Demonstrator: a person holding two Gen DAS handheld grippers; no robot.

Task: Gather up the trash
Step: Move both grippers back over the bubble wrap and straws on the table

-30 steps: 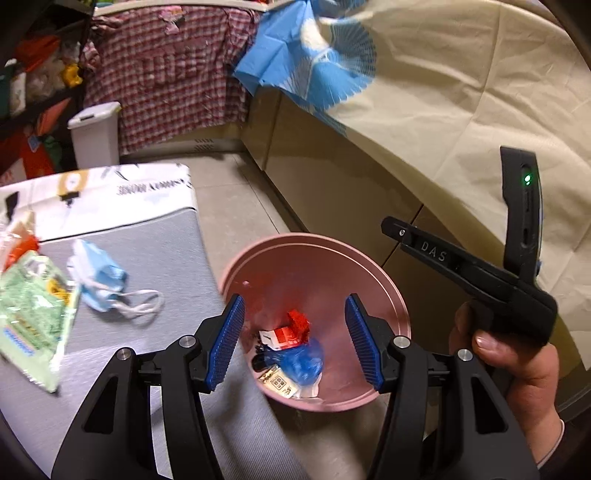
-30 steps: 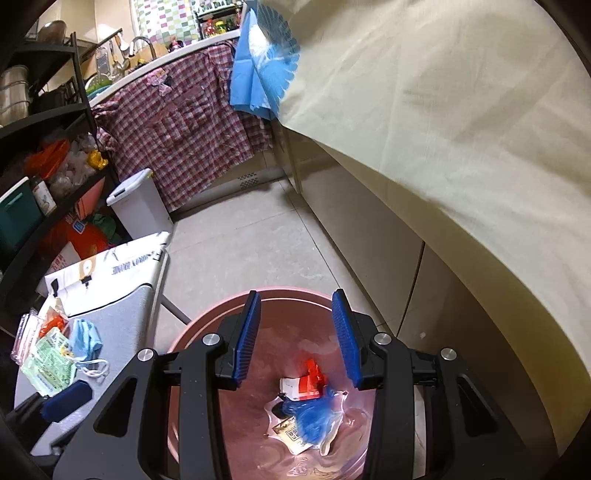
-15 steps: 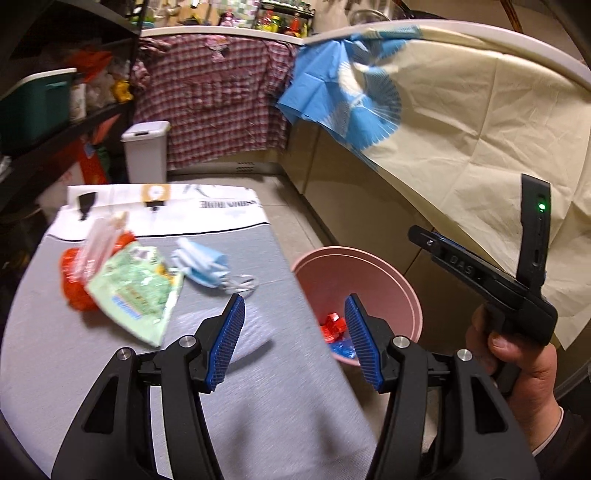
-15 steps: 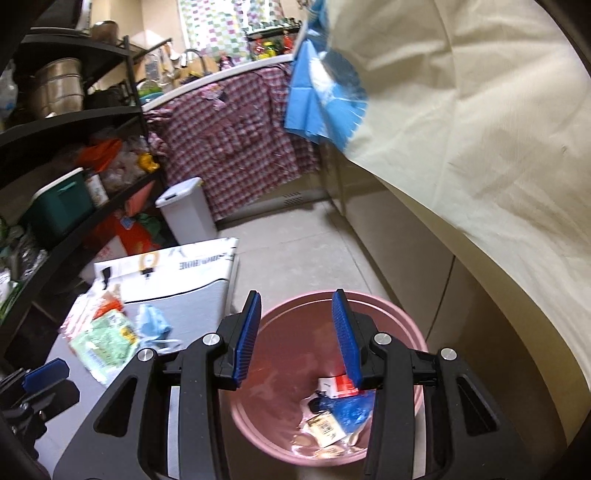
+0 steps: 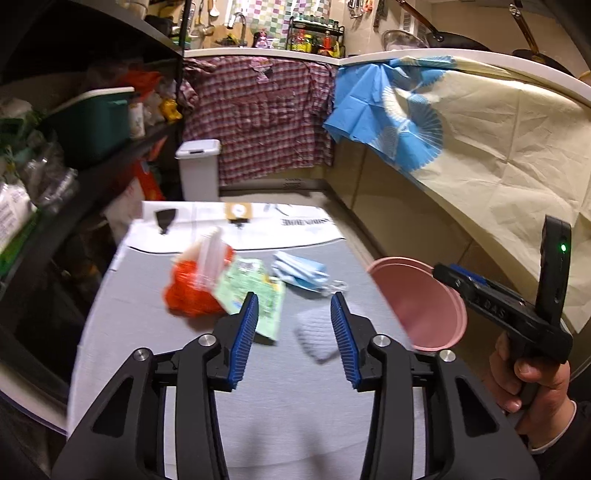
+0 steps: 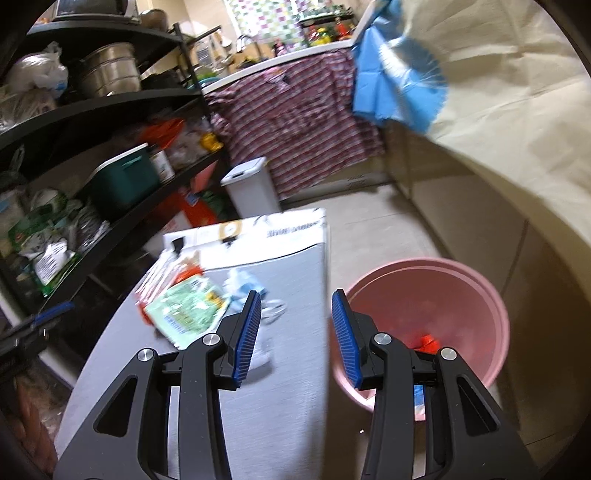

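- A plaid cloth (image 5: 258, 118) hangs from the far counter (image 5: 266, 52).
- A blue cloth (image 5: 384, 110) and a cream sheet (image 5: 498, 147) drape the counter on the right.
- A white bin (image 5: 198, 168) stands on the floor (image 6: 373, 221) before the plaid cloth.
- A black shelf (image 6: 110, 99) on the left holds a teal box (image 6: 123, 179), steel pots (image 6: 110, 72) and bags (image 6: 44, 254).
- Bottles (image 5: 314, 38) line the far counter near a tap (image 5: 240, 20).
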